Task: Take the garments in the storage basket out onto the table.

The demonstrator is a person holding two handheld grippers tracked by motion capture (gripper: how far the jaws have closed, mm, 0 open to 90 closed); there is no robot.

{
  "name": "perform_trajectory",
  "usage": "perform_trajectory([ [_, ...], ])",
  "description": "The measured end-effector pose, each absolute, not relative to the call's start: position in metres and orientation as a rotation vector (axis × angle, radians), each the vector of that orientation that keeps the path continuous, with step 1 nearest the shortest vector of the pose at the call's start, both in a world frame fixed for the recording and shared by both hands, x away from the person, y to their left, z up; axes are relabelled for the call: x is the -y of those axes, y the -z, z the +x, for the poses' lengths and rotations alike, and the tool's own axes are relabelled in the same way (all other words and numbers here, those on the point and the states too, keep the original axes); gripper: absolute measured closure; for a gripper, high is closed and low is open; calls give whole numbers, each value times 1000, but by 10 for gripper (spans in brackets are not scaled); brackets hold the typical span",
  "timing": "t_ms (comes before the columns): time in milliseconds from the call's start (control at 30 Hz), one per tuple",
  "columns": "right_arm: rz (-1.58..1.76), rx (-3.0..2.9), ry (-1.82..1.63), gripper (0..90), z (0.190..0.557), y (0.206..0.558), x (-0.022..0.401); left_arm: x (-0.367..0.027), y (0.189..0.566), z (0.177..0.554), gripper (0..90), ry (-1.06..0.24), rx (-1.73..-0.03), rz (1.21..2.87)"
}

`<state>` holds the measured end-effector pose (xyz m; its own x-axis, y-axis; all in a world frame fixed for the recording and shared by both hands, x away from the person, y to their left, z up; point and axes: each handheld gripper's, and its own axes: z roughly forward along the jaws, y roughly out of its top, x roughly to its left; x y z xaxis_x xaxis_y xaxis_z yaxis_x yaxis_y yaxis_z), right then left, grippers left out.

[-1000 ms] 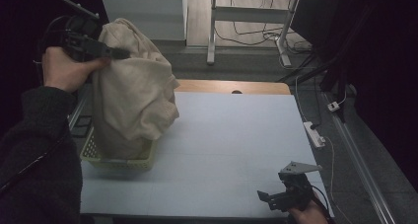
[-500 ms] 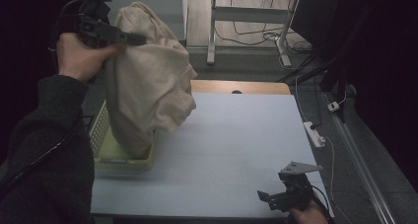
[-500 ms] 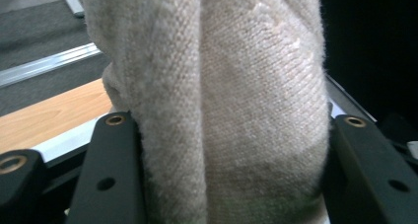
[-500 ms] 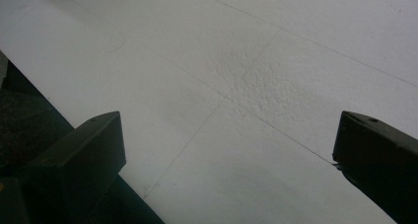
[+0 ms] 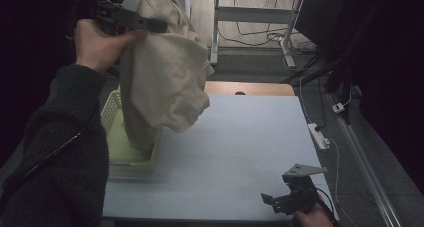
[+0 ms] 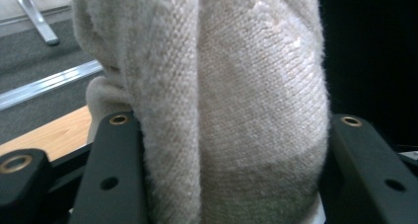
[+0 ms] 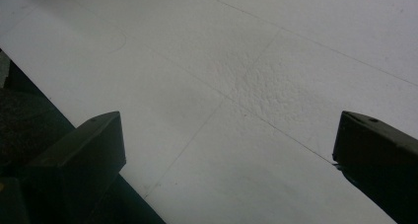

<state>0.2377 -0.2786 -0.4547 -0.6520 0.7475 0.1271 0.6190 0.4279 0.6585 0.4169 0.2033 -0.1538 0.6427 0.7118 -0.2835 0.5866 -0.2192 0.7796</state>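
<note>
Sweater (image 5: pixel 165 87) clamped in left gripper (image 5: pixel 150 24) jaws, hoisted high, hem dangling into basket (image 5: pixel 112 112) at surface's left edge. Prob halfway out, needs laying flat. Right gripper (image 5: pixel 280 201) jaws apart, idle.

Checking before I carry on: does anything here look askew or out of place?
Nothing damaged or spilled. The cream sweater hangs bunched from the left gripper, its lower end trailing into the yellow basket. The right gripper rests open on the table.
</note>
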Motion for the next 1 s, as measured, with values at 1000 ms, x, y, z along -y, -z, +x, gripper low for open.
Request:
perform_trajectory([
  [1000, 1192, -2501, -1041, 0, 237, 454, 279, -88, 93, 414, 497, -127, -759, 1927],
])
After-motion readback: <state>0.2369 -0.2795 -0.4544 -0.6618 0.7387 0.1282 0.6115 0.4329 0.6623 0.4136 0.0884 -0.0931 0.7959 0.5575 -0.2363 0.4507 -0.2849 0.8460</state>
